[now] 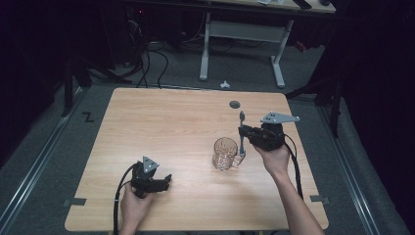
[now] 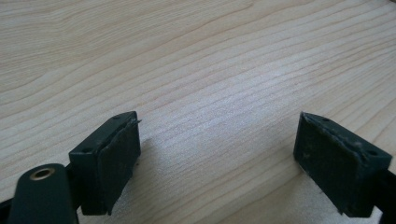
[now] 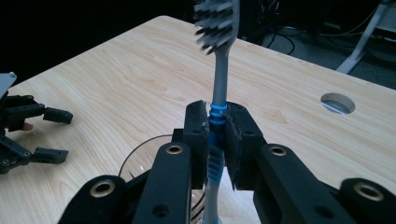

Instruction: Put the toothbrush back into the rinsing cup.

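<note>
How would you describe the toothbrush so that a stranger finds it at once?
Look at the right half of the wooden table, beside the clear glass mug. The right gripper clamps the toothbrush upright there: grey, blue-ribbed grip, bristles on top.

Dim room w/ grey floor (image 1: 186, 68), white-legged desk (image 1: 244, 34) behind, black cables (image 1: 147, 63), light wood table (image 1: 161, 127).

**Tabletop layout**

The glass mug (image 1: 225, 153) is standing on the tabletop (image 1: 161, 127), right of centre. The toothbrush (image 1: 242, 137) is standing upright just right of it, in the right tool (image 1: 243, 131). The left tool (image 1: 166, 182) is sitting near the front edge, well left of the mug.
</note>
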`<move>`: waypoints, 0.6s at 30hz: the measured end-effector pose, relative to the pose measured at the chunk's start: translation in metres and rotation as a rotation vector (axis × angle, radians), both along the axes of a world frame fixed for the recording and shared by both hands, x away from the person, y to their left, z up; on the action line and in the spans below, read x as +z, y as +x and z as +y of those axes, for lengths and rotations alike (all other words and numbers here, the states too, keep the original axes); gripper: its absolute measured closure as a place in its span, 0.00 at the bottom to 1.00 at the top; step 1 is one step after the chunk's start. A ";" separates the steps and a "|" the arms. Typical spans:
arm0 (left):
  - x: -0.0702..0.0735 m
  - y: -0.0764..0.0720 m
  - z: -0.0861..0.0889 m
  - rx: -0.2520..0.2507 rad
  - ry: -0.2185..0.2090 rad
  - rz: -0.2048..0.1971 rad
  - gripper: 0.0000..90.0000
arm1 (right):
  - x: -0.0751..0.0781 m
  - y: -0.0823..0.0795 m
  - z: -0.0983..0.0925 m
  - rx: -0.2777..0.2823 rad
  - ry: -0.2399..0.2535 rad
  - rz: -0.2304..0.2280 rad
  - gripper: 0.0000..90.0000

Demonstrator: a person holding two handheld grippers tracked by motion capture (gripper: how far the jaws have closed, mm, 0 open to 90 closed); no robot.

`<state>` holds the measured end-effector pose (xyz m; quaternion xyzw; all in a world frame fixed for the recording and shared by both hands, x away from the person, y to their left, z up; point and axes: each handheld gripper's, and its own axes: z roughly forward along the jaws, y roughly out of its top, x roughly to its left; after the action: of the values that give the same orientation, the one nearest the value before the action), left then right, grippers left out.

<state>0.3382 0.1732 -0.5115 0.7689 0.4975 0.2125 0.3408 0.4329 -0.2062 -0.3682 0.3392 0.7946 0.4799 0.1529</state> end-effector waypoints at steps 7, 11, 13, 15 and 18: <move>0.000 0.000 0.000 0.000 0.000 0.000 0.17 | -0.003 -0.002 -0.002 0.000 -0.006 0.001 0.89; 0.000 0.000 0.000 0.000 0.000 0.000 0.17 | -0.003 -0.004 -0.002 0.000 -0.009 -0.002 0.89; 0.000 0.000 0.000 0.000 0.000 0.000 0.17 | -0.004 -0.005 -0.003 -0.002 -0.008 0.000 0.89; 0.000 0.000 0.000 0.000 0.000 0.000 0.17 | -0.005 -0.006 -0.004 -0.004 -0.007 0.001 0.89; 0.000 0.000 0.000 0.000 0.000 0.000 0.17 | -0.006 -0.007 -0.005 -0.007 -0.002 0.005 0.89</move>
<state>0.3382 0.1732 -0.5115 0.7688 0.4975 0.2125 0.3409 0.4263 -0.2116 -0.3745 0.3430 0.7943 0.4775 0.1532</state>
